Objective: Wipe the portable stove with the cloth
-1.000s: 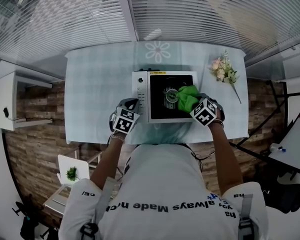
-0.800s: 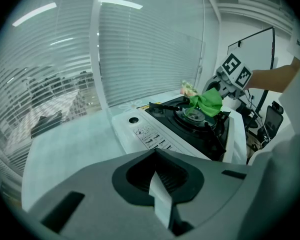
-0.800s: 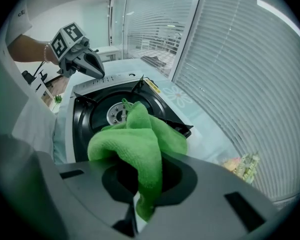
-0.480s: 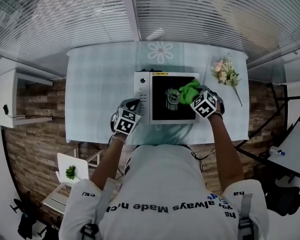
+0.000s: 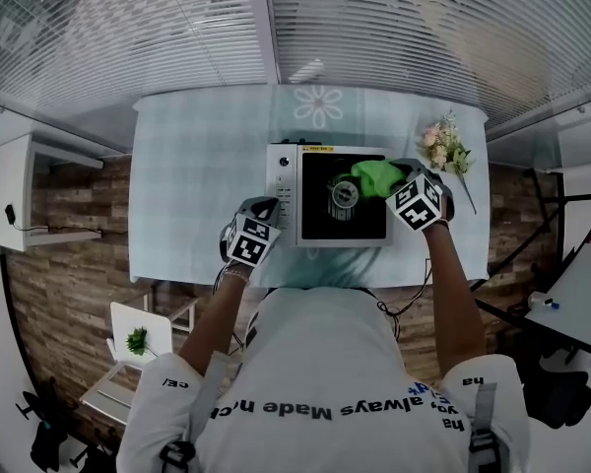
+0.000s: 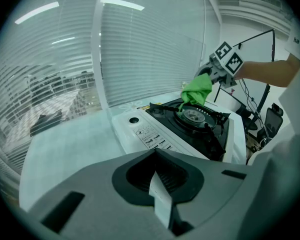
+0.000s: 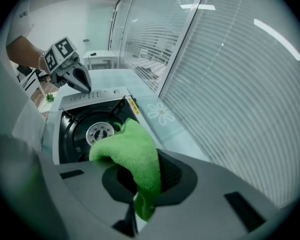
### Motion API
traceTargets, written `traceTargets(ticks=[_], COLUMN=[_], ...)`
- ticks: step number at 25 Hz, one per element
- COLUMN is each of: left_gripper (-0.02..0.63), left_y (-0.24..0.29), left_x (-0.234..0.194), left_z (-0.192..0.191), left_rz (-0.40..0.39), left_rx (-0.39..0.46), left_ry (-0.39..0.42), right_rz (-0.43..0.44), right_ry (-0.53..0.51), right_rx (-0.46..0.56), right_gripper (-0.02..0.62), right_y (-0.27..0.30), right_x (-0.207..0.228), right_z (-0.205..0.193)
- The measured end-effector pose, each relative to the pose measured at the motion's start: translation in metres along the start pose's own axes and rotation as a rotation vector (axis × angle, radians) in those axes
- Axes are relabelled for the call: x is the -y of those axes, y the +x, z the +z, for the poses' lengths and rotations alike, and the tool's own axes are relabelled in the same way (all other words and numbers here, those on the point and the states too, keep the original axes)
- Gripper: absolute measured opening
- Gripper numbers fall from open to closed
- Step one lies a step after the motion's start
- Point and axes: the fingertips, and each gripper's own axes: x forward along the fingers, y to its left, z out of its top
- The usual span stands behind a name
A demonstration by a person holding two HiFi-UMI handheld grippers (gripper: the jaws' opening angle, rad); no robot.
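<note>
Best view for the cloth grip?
Right gripper view: cloth close up, pinched by the right gripper. Left gripper view shows it small, hanging over the stove. Head view: a green patch, grip hidden.

A white portable stove (image 5: 282, 197) with a black top sits mid-table (image 5: 197, 185), toward the near edge. The right gripper (image 5: 402, 179) is over the stove's far right corner, with the green cloth (image 5: 377, 176) bunched at its tip, just right of the round burner (image 5: 345, 195). The left gripper (image 5: 260, 208) hovers by the stove's near left corner. A flower sprig (image 5: 443, 147) lies at the table's far right.
</note>
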Motion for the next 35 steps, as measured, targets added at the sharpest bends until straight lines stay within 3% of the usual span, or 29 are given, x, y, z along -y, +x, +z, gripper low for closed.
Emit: traceTargets(ticks=[4, 11, 23, 35], left_gripper=[0.012, 0.012, 0.012, 0.011], left_y=[0.001, 0.002, 0.000, 0.000], left_x=[0.000, 0.000, 0.000, 0.000], left_z=[0.001, 0.000, -0.001, 0.001], left_rz=[-0.006, -0.017, -0.041, -0.051], left_rx=[0.005, 0.015, 0.032, 0.039], left_ry=[0.002, -0.016, -0.047, -0.043], right_rz=[-0.041, 0.009, 0.015, 0.037], right_ry=[-0.053, -0.138, -0.103, -0.152], right_rx=[0.016, -0.081, -0.093, -0.047], right_gripper=[0.026, 0.026, 0.026, 0.026], right_y=[0.005, 0.064, 0.086, 0.101], right_x=[0.020, 0.005, -0.003, -0.034], right_z=[0.025, 0.031, 0.038, 0.086])
